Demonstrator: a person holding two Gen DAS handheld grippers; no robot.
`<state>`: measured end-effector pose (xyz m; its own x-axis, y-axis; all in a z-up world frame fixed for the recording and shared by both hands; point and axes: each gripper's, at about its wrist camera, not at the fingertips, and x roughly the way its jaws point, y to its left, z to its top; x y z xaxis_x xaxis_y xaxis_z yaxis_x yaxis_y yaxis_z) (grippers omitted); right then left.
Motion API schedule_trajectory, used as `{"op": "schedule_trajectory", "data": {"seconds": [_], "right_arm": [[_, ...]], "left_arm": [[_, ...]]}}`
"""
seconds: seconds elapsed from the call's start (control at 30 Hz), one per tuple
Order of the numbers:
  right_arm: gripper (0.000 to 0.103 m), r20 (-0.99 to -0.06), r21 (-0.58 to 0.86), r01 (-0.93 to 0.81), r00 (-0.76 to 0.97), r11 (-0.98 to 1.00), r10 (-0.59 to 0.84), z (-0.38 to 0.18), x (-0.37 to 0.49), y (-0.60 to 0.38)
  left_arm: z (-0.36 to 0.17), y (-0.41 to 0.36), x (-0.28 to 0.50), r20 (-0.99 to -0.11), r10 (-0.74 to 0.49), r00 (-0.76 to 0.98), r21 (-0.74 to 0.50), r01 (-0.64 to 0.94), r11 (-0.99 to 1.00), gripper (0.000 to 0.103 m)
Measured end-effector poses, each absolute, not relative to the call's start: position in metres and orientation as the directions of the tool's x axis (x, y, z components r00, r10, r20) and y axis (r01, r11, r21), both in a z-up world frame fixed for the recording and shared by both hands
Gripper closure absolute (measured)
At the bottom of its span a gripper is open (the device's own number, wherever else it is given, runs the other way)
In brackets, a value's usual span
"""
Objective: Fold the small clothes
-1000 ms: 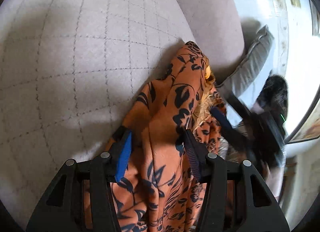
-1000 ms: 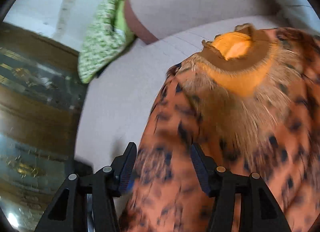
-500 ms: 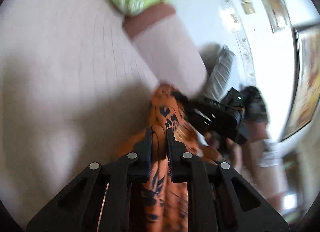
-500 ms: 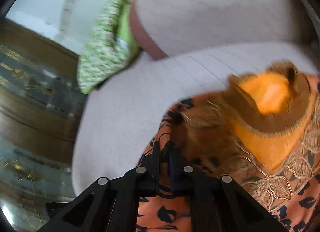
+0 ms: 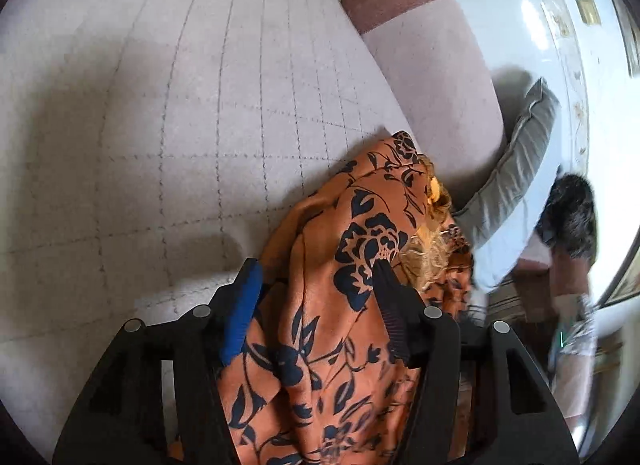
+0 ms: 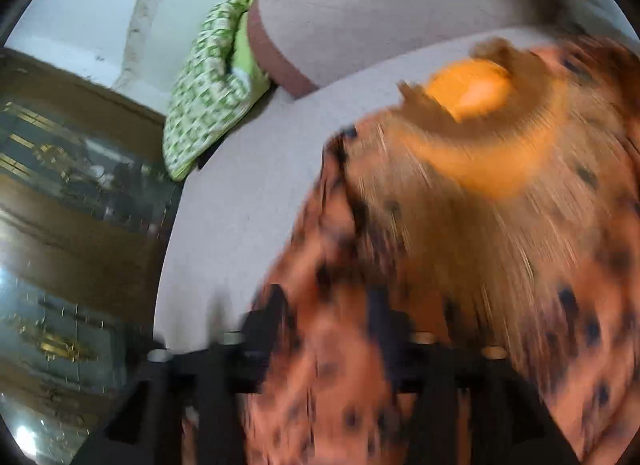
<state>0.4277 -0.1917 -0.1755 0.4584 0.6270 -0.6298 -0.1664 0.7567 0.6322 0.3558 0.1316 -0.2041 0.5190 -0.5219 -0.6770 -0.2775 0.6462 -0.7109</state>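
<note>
An orange garment with a dark floral print lies bunched on the pale quilted sofa seat. My left gripper straddles a fold of it; its jaws are opening, and the cloth runs loose between the blue pad and the black one. In the blurred right wrist view the same garment fills the right half, its brown neckline with yellow lining at the far end. My right gripper is over the garment's near edge, jaws opening, with cloth between the fingers.
A green and white patterned cushion leans at the sofa's far corner beside the backrest. A grey cushion stands behind the garment. A person's dark hair shows at the right. A wood and glass surface lies left of the sofa.
Half a second ago both grippers were pinched shut on the garment; now both stand apart again with the cloth loose between the fingers. The right view is blurred with motion.
</note>
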Motion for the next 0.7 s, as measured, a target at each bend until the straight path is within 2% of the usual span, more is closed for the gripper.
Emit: {"op": "schedule_trajectory", "data": {"seconds": [0.13, 0.27, 0.43, 0.53, 0.6, 0.7], "right_arm": [[0.056, -0.700, 0.571, -0.118, 0.447, 0.812, 0.557, -0.190, 0.343, -0.214], [0.056, -0.809, 0.446, -0.018, 0.419, 0.895, 0.412, -0.207, 0.276, -0.232], [0.058, -0.845, 0.374, 0.023, 0.421, 0.927, 0.330, -0.224, 0.215, -0.254], [0.072, -0.844, 0.379, 0.032, 0.422, 0.925, 0.331, -0.236, 0.202, -0.259], [0.095, -0.862, 0.331, 0.044, 0.421, 0.943, 0.282, -0.237, 0.198, -0.254], [0.097, -0.819, 0.389, 0.036, 0.471, 0.921, 0.327, -0.219, 0.178, -0.259]], "left_arm": [[-0.189, 0.115, 0.345, -0.699, -0.475, 0.536, -0.650, -0.198, 0.734, 0.047], [-0.177, 0.088, 0.327, -0.699, -0.514, 0.498, -0.643, -0.123, 0.756, 0.047], [-0.164, 0.050, 0.253, -0.745, -0.519, 0.420, -0.583, -0.031, 0.812, 0.047], [-0.166, 0.023, 0.213, -0.782, -0.511, 0.356, -0.550, -0.008, 0.835, 0.047], [-0.161, 0.007, 0.192, -0.795, -0.507, 0.333, -0.540, -0.007, 0.842, 0.047], [-0.143, -0.012, 0.162, -0.814, -0.456, 0.360, -0.474, 0.043, 0.880, 0.047]]}}
